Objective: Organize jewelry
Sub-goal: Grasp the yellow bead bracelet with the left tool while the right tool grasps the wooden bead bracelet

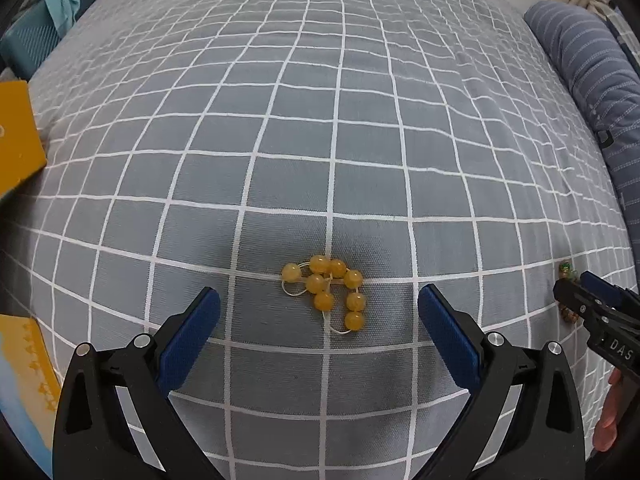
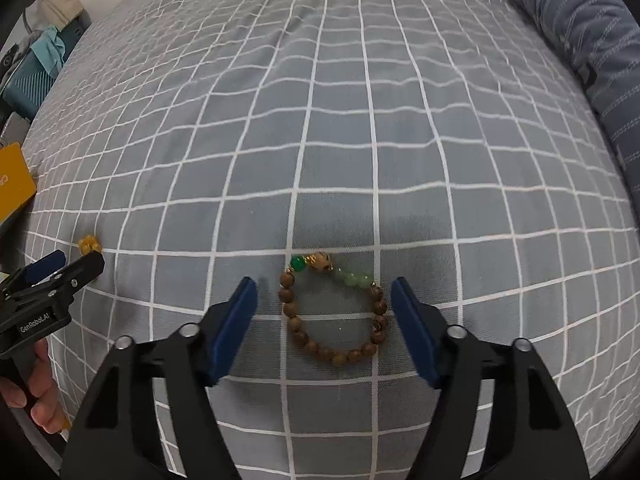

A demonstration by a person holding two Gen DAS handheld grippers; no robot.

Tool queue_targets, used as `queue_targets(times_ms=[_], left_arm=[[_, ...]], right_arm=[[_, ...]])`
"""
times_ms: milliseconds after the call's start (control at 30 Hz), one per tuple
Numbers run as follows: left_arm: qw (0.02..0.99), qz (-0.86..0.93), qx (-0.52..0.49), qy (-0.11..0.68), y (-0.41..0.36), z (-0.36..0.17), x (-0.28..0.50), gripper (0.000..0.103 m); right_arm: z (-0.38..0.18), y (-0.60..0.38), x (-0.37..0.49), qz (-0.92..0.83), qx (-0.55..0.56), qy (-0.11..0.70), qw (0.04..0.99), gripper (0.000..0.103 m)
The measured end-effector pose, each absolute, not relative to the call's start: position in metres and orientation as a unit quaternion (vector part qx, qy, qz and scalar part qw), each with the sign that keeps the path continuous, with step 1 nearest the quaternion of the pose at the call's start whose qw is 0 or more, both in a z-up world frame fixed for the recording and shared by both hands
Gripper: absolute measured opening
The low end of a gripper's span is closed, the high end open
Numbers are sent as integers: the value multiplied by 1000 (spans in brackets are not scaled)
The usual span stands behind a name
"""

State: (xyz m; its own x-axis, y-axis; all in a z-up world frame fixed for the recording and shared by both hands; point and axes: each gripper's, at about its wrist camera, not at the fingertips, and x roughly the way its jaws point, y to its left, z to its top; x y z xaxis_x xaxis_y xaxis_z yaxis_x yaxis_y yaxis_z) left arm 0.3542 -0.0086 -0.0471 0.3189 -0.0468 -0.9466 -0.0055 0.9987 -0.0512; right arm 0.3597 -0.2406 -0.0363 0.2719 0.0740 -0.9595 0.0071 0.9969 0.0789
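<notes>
A string of yellow beads (image 1: 332, 290) lies bunched on the grey checked bedspread (image 1: 320, 140). My left gripper (image 1: 319, 294) points down over it, open, with the beads between its blue pads (image 1: 188, 336) and untouched. A bracelet of brown wooden beads (image 2: 332, 316) with green beads lies in a ring on the spread. My right gripper (image 2: 324, 284) stands open around it, the right pad (image 2: 412, 328) close beside the ring with no visible press on it. In the left wrist view the right gripper (image 1: 576, 292) partly hides the bracelet (image 1: 566, 268). In the right wrist view the left gripper (image 2: 80, 268) sits in front of the yellow beads (image 2: 89, 243).
A yellow box (image 1: 16, 136) lies at the bed's left edge. A blue striped pillow (image 1: 592, 80) runs along the right side. A teal basket (image 1: 28, 40) stands beyond the far left corner. A hand (image 2: 24, 384) holds the left gripper's handle.
</notes>
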Motion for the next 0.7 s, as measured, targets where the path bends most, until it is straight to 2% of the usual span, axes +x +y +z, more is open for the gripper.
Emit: queue_targets(times_ms=[100, 167, 200, 300, 367, 400, 467, 500, 533, 700], left_arm=[[807, -16, -28, 589, -11, -49, 358, 95], [801, -18, -21, 598, -10, -52, 357, 82], [801, -15, -13, 599, -12, -54, 356, 80], [801, -20, -5, 598, -12, -53, 357, 64], [801, -19, -7, 599, -10, -51, 356, 47], [800, -21, -8, 599, -10, -51, 356, 42], [799, -26, -2, 600, -10, -50, 354, 16], [799, -28, -3, 600, -11, -48, 353, 10], [800, -28, -5, 600, -11, -47, 353, 9], [804, -30, -2, 594, -12, -44, 349, 9]], right_arm=[[-39, -241, 357, 21, 31, 605, 795, 51], [-40, -243, 356, 22, 33, 605, 795, 46], [-41, -244, 356, 24, 33, 606, 794, 44], [-40, -247, 353, 26, 29, 607, 793, 34], [-39, -251, 350, 27, 33, 609, 792, 24], [-38, -253, 347, 25, 36, 610, 791, 22], [-38, -257, 344, 25, 50, 613, 788, 15], [-38, -257, 344, 26, 57, 614, 787, 12], [-38, -260, 343, 26, 64, 615, 786, 8], [-33, -261, 339, 20, 65, 610, 789, 7]])
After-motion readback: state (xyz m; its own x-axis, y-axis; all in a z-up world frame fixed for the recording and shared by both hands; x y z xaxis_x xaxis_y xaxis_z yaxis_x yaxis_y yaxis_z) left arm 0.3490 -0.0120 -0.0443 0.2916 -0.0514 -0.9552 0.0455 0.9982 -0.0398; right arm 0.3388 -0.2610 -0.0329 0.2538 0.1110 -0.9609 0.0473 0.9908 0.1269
